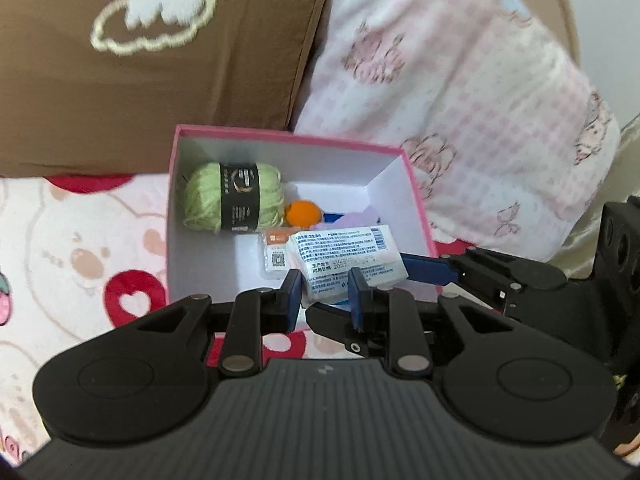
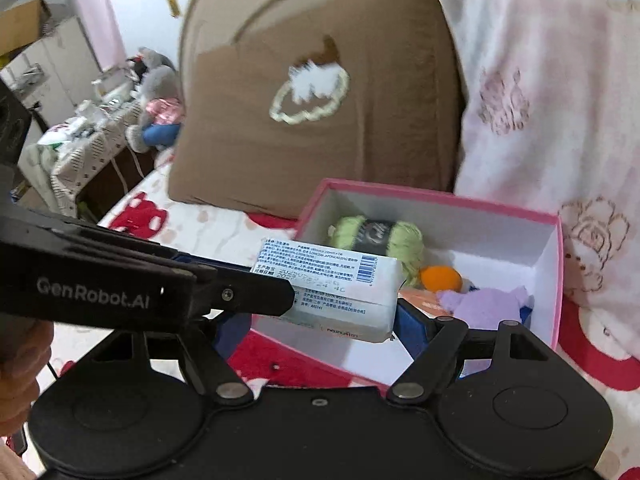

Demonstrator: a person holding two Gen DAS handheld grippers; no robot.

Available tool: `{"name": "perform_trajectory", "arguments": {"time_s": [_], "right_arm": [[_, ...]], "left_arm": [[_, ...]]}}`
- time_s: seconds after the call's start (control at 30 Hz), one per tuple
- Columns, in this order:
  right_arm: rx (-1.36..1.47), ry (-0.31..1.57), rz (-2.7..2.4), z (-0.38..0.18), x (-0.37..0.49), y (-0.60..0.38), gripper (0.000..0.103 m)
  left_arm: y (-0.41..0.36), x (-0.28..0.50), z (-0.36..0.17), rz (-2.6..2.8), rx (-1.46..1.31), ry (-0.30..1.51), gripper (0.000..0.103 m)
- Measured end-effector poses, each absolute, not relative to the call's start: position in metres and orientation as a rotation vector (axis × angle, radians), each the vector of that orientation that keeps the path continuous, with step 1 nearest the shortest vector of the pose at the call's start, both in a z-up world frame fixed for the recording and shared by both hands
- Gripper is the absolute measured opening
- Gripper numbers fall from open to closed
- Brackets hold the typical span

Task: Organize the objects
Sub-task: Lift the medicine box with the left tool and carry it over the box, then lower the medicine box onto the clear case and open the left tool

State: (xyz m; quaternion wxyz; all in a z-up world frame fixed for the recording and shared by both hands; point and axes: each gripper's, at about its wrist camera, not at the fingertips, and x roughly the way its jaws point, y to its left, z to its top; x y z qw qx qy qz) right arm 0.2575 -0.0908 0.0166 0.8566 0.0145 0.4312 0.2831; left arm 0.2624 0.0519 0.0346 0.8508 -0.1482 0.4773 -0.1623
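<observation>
The white packet (image 1: 348, 256) with its printed label and barcode hangs low in the centre of both views, over the near wall of the open pink box (image 1: 416, 200). My right gripper (image 2: 322, 326) has its jaws spread wide around the packet's length, a blue pad against each end, so it is pinching the packet. My left gripper (image 1: 325, 300) has its jaws pressed as near together as they go, and a corner of the packet sits between their blue pads. From the right wrist view it reaches in from the left and covers the packet's left end. Inside the box, a green yarn ball (image 1: 232, 200) with a black band lies toward the upper left corner. An orange ball (image 1: 302, 212) is just beside the yarn, and a purple fabric piece (image 2: 484, 304) lies next to that. A small orange-labelled pack (image 1: 274, 252) lies flat on the box floor under the packet's edge. The box rests on a bed sheet (image 1: 80, 260) printed with red hearts and bears. Behind it a brown cushion (image 1: 160, 80) fills the upper left and a pink patterned quilt (image 1: 460, 100) the upper right.
</observation>
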Motion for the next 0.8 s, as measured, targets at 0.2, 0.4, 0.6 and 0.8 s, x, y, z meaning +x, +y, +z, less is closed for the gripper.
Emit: {"name": "perform_trajectory", "arguments": {"time_s": [0.2, 0.4, 0.6, 0.8], "right_arm": [[0.0, 0.958, 0.549, -0.024, 0.284, -0.093, 0.081], [0.007, 0.979, 0.512, -0.05, 0.306, -0.098, 0.081], [-0.012, 0.992, 0.518, -0.07, 0.32, -0.101, 0.082], [-0.079, 1.034, 0.546, -0.085, 0.331, -0.095, 0.082]], "left_arm": [[0.041, 0.295, -0.006, -0.351, -0.331, 1.045, 0.022], [0.032, 0.319, -0.037, -0.339, -0.366, 1.067, 0.022], [0.031, 0.329, -0.064, -0.315, -0.372, 1.046, 0.023], [0.037, 0.337, -0.09, -0.317, -0.435, 1.072, 0.023]]}}
